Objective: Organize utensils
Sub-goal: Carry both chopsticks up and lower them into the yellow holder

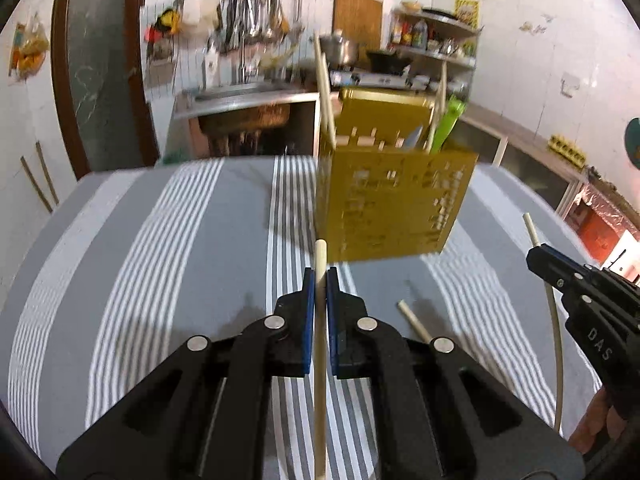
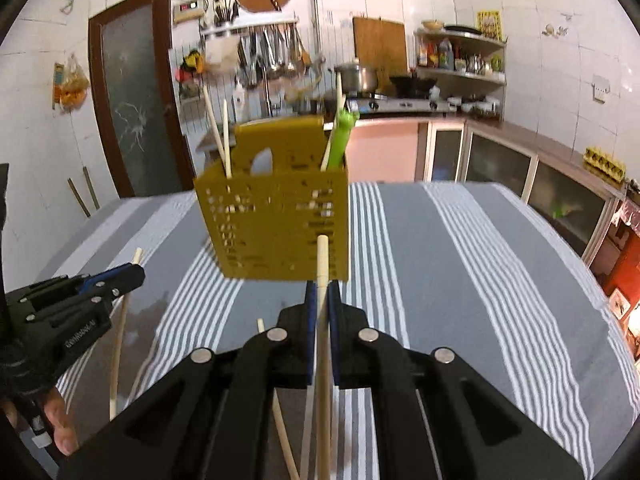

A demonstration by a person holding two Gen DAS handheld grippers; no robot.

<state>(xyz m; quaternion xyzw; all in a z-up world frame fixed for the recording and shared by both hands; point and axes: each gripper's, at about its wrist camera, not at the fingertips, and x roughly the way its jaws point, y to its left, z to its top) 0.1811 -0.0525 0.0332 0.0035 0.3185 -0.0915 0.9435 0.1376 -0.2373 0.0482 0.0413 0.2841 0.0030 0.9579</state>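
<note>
A kitchen table under a grey-and-white striped cloth, seen along my two claws. At far left, a dark-framed glass door; beside it a rack of hanging ladles and spoons on the tiled wall. My left gripper is clamped on a pale wooden chopstick, its blue pads pressing the stick from both sides; the stick stands nearly upright between them, its blunt tip rising just above the pads. In the right wrist view the same gripper shows at the left edge, the chopstick running down through it and clear of the cloth. Just right of it, a third chopstick lies loose on the cloth, partly hidden behind my left claw's frame. Behind stands the yellow perforated utensil holder on the table (blurred in both views); it already holds several chopsticks, a white spoon-like piece and a green utensil. My right gripper is likewise closed tight on a second chopstick, upright, its tip in front of the holder's lower wall; from the left wrist camera this gripper enters at right, the stick poking past its tip. Further right, low cabinets and a shelf of bottles.
</note>
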